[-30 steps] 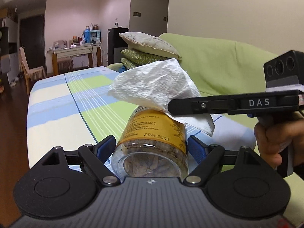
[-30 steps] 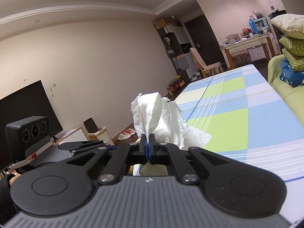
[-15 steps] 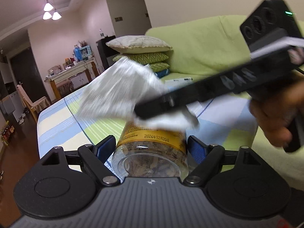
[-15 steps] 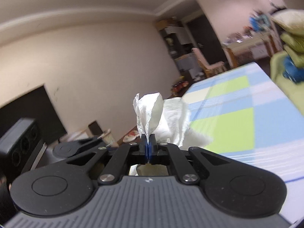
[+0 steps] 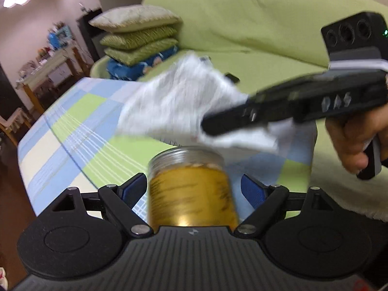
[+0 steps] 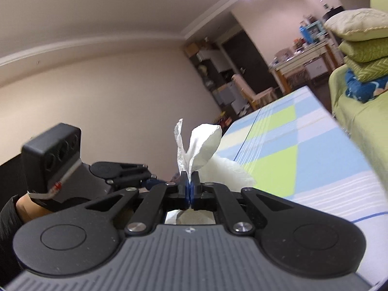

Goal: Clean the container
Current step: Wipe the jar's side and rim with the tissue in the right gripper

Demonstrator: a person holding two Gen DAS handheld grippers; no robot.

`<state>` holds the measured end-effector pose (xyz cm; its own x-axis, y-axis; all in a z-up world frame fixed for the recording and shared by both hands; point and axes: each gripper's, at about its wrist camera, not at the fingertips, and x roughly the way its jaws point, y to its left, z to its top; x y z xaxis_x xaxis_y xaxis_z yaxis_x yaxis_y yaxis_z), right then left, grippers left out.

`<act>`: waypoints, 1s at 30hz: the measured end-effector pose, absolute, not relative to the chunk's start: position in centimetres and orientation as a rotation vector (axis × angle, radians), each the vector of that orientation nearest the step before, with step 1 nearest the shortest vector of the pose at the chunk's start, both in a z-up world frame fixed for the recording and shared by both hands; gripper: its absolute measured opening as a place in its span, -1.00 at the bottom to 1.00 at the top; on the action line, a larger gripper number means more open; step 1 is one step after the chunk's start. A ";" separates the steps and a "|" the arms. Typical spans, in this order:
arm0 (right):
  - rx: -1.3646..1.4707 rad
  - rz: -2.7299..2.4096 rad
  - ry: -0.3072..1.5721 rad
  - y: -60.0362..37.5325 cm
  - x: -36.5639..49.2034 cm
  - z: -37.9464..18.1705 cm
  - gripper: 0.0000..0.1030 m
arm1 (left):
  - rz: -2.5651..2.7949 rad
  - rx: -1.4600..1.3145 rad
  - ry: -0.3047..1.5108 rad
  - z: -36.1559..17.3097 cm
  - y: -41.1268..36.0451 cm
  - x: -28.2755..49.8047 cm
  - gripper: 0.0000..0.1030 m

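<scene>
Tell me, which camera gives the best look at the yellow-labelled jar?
The left wrist view: the jar stands upright between the left hand-held gripper's open blue pads, label and clear top showing, though blurred. The right wrist view does not show it; its own body and the paper towel fill the middle.

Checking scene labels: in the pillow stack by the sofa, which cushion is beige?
The top cushion; the two cushions beneath it are green with a zigzag pattern.

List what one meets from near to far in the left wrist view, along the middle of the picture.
Left gripper → jar → paper towel held by the right gripper → green sofa.
</scene>
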<state>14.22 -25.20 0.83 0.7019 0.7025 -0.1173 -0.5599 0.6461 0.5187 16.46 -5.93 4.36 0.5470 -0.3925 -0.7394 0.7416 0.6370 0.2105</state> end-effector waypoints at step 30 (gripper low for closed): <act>0.509 0.685 0.319 -26.9 14.9 0.0 -1.00 | -0.565 0.428 0.403 2.7 -2.2 14.0 0.69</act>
<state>14.85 -26.87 0.01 0.7340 0.6695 -0.1139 -0.5182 0.6606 0.5433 14.02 -2.23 2.72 0.7725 -0.4228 -0.4738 0.5856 0.7628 0.2742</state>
